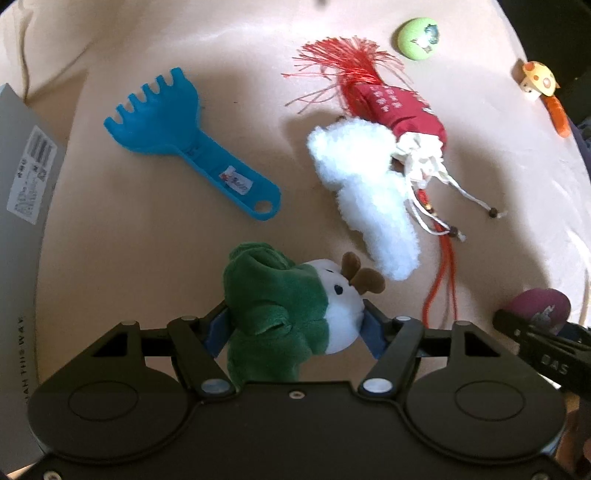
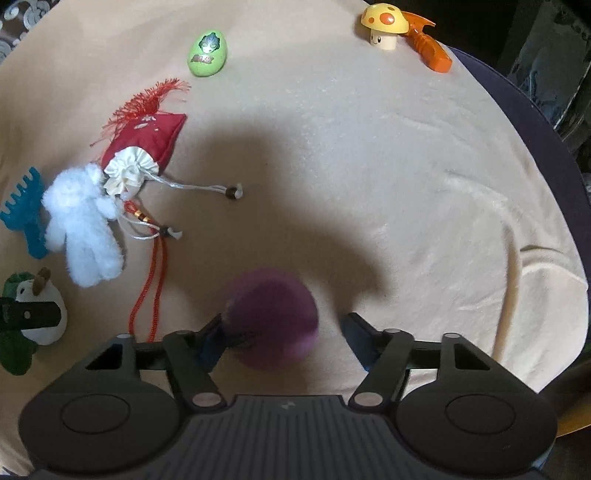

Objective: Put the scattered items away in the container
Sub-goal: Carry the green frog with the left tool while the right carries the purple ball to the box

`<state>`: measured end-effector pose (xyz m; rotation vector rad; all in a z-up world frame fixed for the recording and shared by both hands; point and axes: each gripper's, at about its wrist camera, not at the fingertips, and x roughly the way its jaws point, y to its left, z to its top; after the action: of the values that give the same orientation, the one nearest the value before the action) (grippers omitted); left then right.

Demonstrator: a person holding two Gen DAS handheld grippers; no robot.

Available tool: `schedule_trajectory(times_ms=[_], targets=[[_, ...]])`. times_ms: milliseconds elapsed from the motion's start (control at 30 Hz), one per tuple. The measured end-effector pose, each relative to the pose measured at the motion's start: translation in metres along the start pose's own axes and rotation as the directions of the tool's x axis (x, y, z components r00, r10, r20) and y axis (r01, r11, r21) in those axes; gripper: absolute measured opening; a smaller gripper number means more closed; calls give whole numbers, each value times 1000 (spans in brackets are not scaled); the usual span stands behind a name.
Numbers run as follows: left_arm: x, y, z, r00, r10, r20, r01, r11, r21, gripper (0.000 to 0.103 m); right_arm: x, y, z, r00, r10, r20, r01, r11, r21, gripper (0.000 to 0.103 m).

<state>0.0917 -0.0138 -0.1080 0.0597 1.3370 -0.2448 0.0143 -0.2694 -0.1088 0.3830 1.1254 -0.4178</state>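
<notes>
My left gripper (image 1: 295, 314) is shut on a green and white plush toy (image 1: 280, 295), whose body sits between the blue pads just above the beige cloth. In the right wrist view a blurred purple ball (image 2: 273, 317) lies between the fingers of my right gripper (image 2: 284, 325). The left finger touches the ball, and a gap shows between the ball and the right finger (image 2: 354, 328). A grey box (image 1: 22, 184) with a printed label stands at the left edge of the left wrist view.
Scattered on the beige cloth (image 2: 369, 184) are a blue toy rake (image 1: 184, 144), a white fluffy plush (image 1: 362, 195), a red tasselled drawstring pouch (image 1: 399, 107), a green egg (image 2: 207, 53), a yellow mushroom figure (image 2: 384, 26) and an orange handle-shaped toy (image 2: 428, 48). The cloth ends at a dark edge on the right.
</notes>
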Motion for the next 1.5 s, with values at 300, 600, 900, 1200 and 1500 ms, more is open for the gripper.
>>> schedule_trajectory(times_ms=[300,600,900,1200,1500], targets=[[2,6,0,1000,-24,8,24,998,-65,66,1,0,1,1000,-5,3,5,1000,-12,51],[-1,14,-1,999,6,48,1,991,-133,66,1,-2,1,1000,6,0,-6,1000,-29,51],[5,10,1,1000,-7,-17,6,995,-101,65,2,-12,8,998,50,-30,-49,998,35,51],[-2,5,0,1000,-19,0,19,998,-58,65,-14,-27,29,972,215,-92,-189,955,231,51],[-31,-5,-11,995,24,98,-21,999,-28,64,-48,-1,30,971,236,-44,-230,966,115,51]])
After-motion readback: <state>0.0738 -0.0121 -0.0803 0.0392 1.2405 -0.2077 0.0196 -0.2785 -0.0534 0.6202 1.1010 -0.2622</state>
